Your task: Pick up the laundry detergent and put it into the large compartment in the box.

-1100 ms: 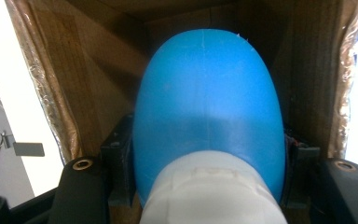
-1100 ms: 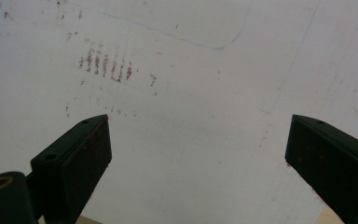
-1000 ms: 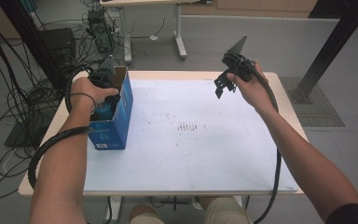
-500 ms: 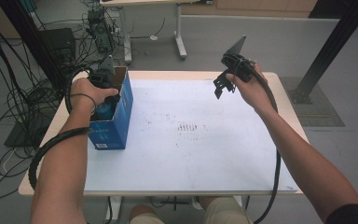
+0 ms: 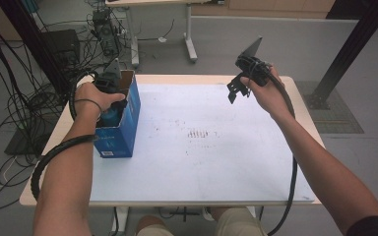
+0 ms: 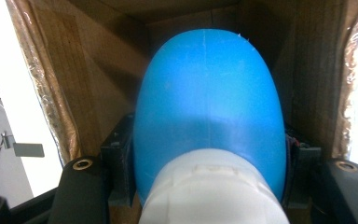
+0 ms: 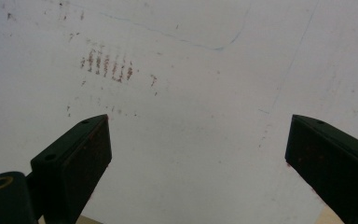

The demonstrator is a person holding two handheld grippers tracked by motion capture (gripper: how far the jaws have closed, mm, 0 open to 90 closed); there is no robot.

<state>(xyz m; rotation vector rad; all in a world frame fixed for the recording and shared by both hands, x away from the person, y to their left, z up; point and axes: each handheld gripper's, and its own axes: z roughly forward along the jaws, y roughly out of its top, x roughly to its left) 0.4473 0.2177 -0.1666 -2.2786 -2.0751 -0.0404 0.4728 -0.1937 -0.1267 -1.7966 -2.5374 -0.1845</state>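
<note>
nothing stirs at the blue box

nothing has moved since a second ago — both hands sit where they were, and the box has not shifted on the worktop (image 5: 216, 162).

left tool (image 5: 109, 105) is sunk into the open top of the blue cardboard box (image 5: 120, 130), which stands upright at the left edge of the white worktop. in the left gripper view its two black jaws press against either side of a blue bottle (image 6: 207, 112) with a white cap (image 6: 212, 191), clamped on it. the bottle lies down inside the box, brown cardboard walls close around it. the person's left hand (image 5: 91, 98) wraps the tool's body from above, and the tool's black cable loops back along the forearm.

right tool (image 5: 236, 91) hangs in the air over the far right part of the worktop, well apart from the box. its jaws stand wide apart with nothing between them — the right gripper view looks past them at the bare white surface and a patch of small rusty marks (image 7: 107, 63). the right hand (image 5: 268, 91) grips the tool from behind, cable trailing down past the arm.
</note>
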